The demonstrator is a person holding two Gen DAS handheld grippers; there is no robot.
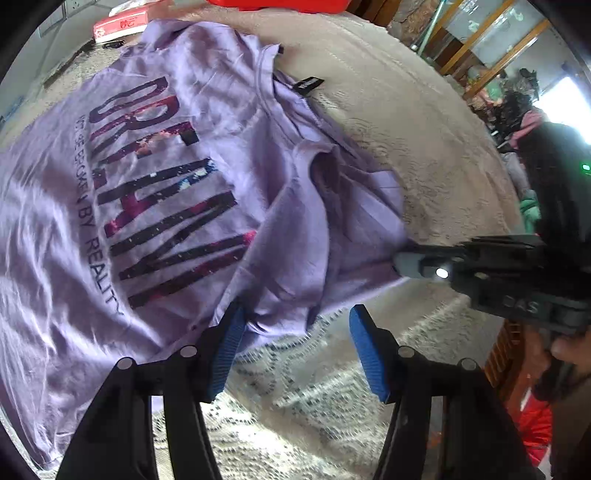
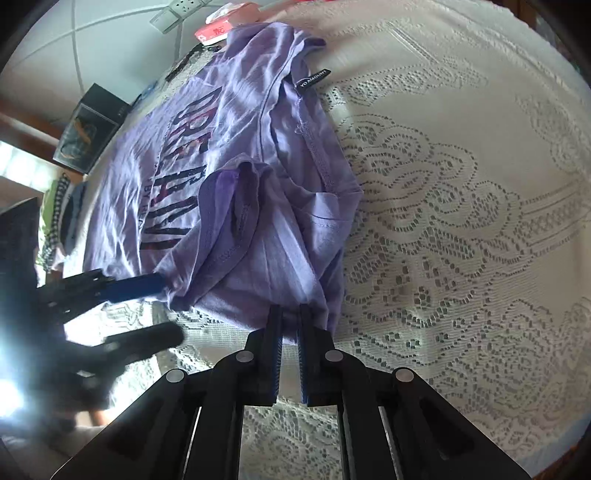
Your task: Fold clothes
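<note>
A purple T-shirt [image 1: 177, 192] lies on a desk covered with a white lace cloth [image 2: 461, 221]. The shirt has big dark letters on it, with a line of small words beside them. One sleeve is folded over onto the letters.

The left hand-held gripper [image 1: 295, 350] is wide open. Its two blue pads [image 1: 229, 354] stand far apart. The near edge of the shirt lies just in front of it, and the left pad looks to touch the cloth there. The space between the pads is mostly lace cloth. Nothing is pinched.

The right hand-held gripper [image 2: 290, 347] is closed on the shirt. Its two fingers are squeezed close together, with a bit of the purple edge pinched between the tips. The rest of the shirt spreads away in front of it and off to its left. In the left camera view, this gripper comes in from the right and its tip meets the shirt's edge.

A small black tag [image 2: 313, 79] sticks out of the shirt at the far side. Beyond the shirt, far from both grippers, is a red and white box [image 1: 120, 26]. Far off to the left of the right gripper is a dark box [image 2: 90, 127].
</note>
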